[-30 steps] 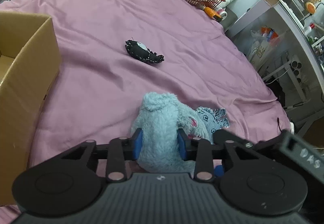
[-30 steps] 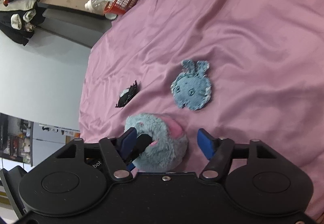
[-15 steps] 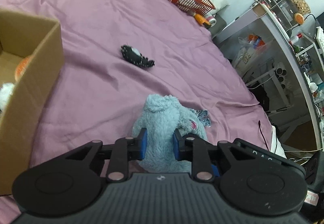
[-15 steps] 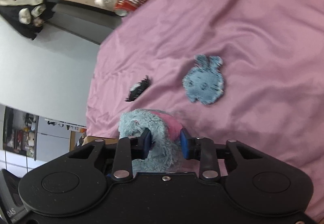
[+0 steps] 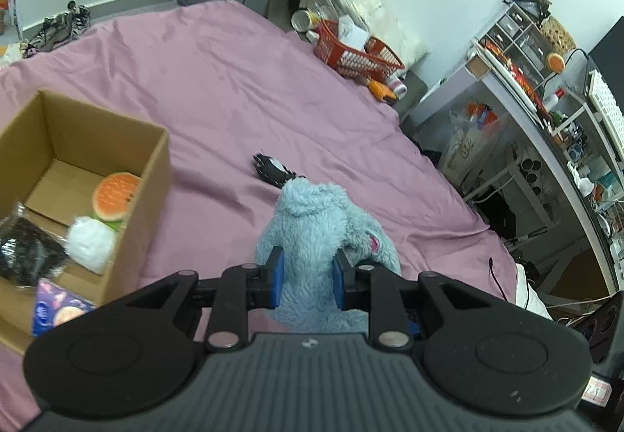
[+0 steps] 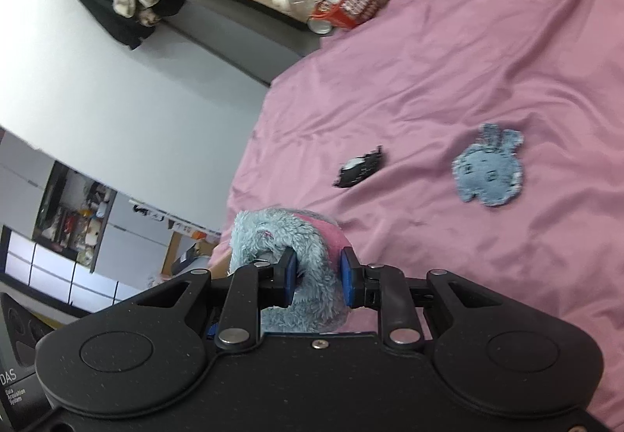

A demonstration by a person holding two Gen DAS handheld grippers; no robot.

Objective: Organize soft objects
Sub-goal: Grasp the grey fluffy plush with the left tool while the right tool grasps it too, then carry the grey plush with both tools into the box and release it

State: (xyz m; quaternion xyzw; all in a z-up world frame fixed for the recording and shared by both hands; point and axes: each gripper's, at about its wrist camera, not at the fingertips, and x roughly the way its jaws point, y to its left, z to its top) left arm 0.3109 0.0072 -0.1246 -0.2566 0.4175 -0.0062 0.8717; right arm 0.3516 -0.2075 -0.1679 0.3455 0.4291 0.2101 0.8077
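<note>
Jaws of both grippers pinch the blue plush toy [image 5: 312,233] between them.

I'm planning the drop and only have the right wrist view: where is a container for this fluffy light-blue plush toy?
Observer: An open brown cardboard box sits on the pink bedsheet, left of the plush toy in the left wrist view.
Operator: Is it empty?
Observer: No; a round orange slice-shaped cushion and a white fluffy ball lie inside.
Operator: Is the left gripper free?
Observer: No; the left gripper is shut on the plush toy.
</note>
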